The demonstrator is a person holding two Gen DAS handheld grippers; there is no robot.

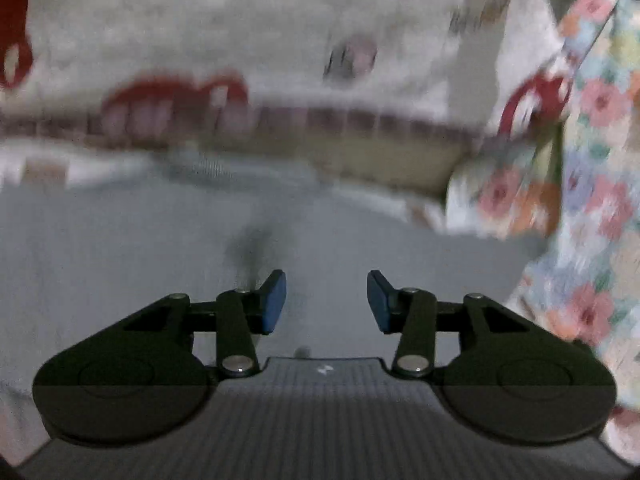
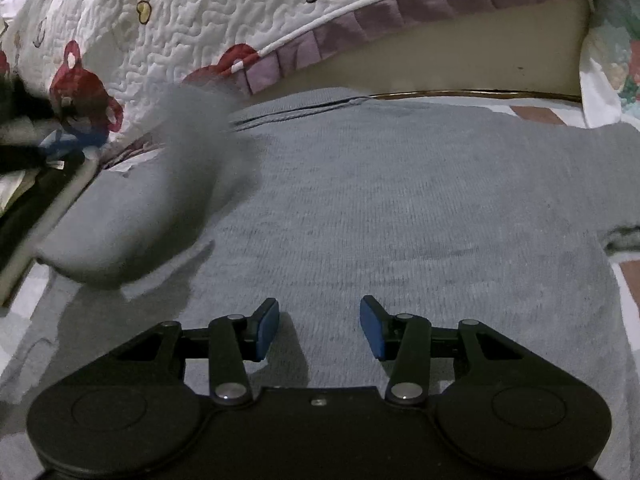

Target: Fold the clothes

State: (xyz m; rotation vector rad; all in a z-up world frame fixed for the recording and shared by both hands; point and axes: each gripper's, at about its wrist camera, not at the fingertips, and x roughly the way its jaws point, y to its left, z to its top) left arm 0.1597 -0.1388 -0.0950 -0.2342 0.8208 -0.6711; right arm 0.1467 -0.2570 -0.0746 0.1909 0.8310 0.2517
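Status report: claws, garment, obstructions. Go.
Left claw open, empty. Right claw open, above grey knit sweater. Sweater spread flat, left part bunched. White quilted strawberry-print blanket borders it.

The sweater lies flat across the bed, spread under and ahead of the right gripper. Its left sleeve sits lifted, folded inward over the body. Behind the sweater runs the quilt, its edge overlapping the collar side. To the right, a floral cloth hangs beside the sweater. The left gripper hovers over it too.
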